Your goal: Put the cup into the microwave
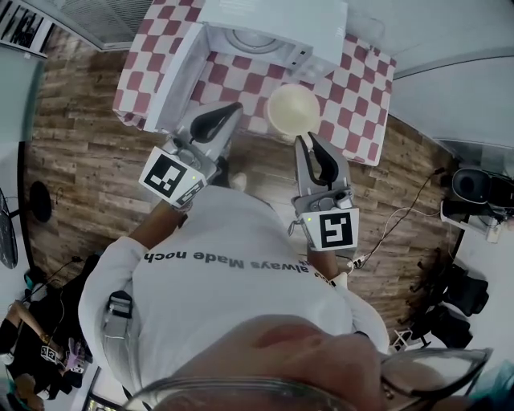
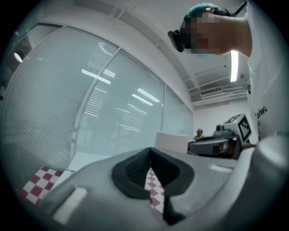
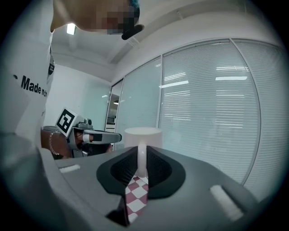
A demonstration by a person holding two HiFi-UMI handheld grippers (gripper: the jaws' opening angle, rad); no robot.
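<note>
Where the cup sits, head view: the cup (image 1: pixel 291 111) is near the front edge of the checked table (image 1: pixel 357 84), in front of the microwave (image 1: pixel 277 22) and outside it
Microwave, head view: its door (image 1: pixel 173 84) is swung open to your left, and the round plate inside shows bare
Right gripper, head view: your right gripper (image 1: pixel 307 140) reaches the near side of the cup
Left gripper, head view: your left gripper (image 1: pixel 233 109) hangs near the open door, apart from the cup
Left gripper view: the left gripper (image 2: pixel 150 151) has its jaws pressed together at the tips with nothing between them, only checked cloth below; the cup (image 2: pixel 171 140) stands off to its right
Right gripper view: the right gripper (image 3: pixel 142 155) is pinching the cup's handle (image 3: pixel 142 163), with the cup body (image 3: pixel 143 136) just beyond the jaws; you cannot tell from here whether its base is clear of the cloth
Step in hand: the grasp looks made, so carrying is what remains
Next move: you would need to raise the cup level, pass it clear of the door and the opening's lip, set it on the plate, then spread the jaws
Watch for: a handle pinch may let the cup swing, so go slowly
</note>
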